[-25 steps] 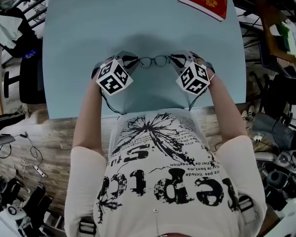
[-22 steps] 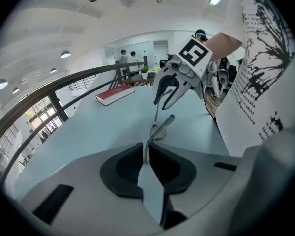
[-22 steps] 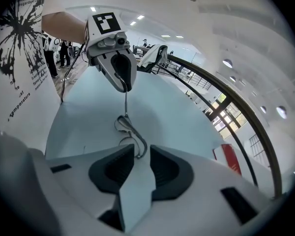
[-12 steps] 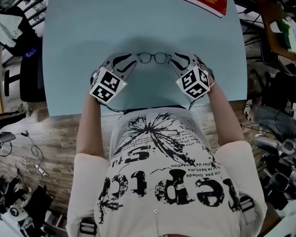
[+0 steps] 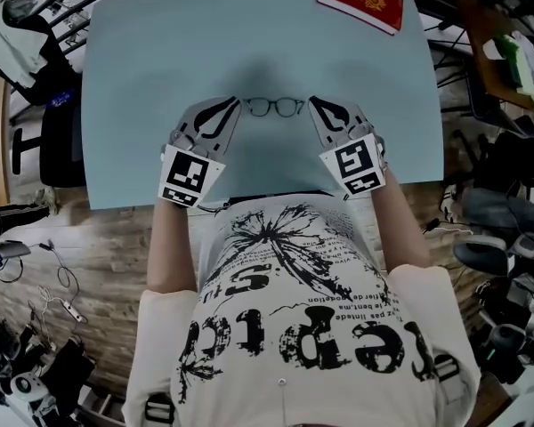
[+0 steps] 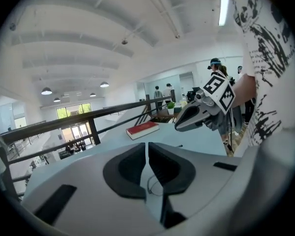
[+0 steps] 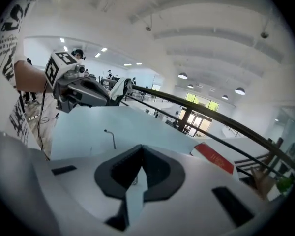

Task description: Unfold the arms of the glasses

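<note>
The thin dark-framed glasses [image 5: 274,107] hang above the pale blue table [image 5: 160,52], carried at both ends. My left gripper [image 5: 239,106] is shut on their left end; in the left gripper view a thin wire of the frame [image 6: 152,187] shows between the closed pads. My right gripper [image 5: 311,103] pinches the right end, its jaws closing, with a small piece of the frame [image 7: 134,180] caught between them. A thin arm of the glasses [image 7: 109,137] sticks out past the right jaws. The lenses face away from me.
A red book [image 5: 360,0] lies at the table's far right corner. A dark chair [image 5: 58,140] stands left of the table. Cables and gear lie on the wooden floor at both sides. A person's torso is at the near edge.
Both grippers have risen off the table with the glasses between them and have rolled, so the marker cubes now face the head camera. The glasses sit slightly farther from me.
</note>
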Demonstrator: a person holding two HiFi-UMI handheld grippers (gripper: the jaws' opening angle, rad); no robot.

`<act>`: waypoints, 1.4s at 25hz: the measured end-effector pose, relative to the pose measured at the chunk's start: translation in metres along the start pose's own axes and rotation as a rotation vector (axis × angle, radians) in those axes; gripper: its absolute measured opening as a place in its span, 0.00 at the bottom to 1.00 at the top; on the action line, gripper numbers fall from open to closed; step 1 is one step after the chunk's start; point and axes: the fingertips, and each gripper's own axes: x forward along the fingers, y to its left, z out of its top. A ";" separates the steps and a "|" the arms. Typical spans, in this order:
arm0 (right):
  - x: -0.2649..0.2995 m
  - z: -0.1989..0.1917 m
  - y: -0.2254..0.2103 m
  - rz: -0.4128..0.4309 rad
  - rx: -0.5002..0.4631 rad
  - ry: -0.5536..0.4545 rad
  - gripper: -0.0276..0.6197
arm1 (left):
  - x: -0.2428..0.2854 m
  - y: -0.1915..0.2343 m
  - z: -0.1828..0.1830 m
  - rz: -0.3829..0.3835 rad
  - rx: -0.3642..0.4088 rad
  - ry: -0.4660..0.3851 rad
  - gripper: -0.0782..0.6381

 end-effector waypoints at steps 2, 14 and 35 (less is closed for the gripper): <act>-0.010 0.021 -0.009 -0.048 0.033 -0.082 0.06 | -0.003 0.004 0.020 0.034 -0.011 -0.058 0.15; -0.051 0.088 -0.031 -0.161 0.106 -0.352 0.06 | -0.039 0.024 0.083 0.176 -0.123 -0.275 0.13; -0.040 0.092 -0.026 -0.121 0.092 -0.350 0.06 | -0.029 0.025 0.080 0.172 -0.102 -0.232 0.13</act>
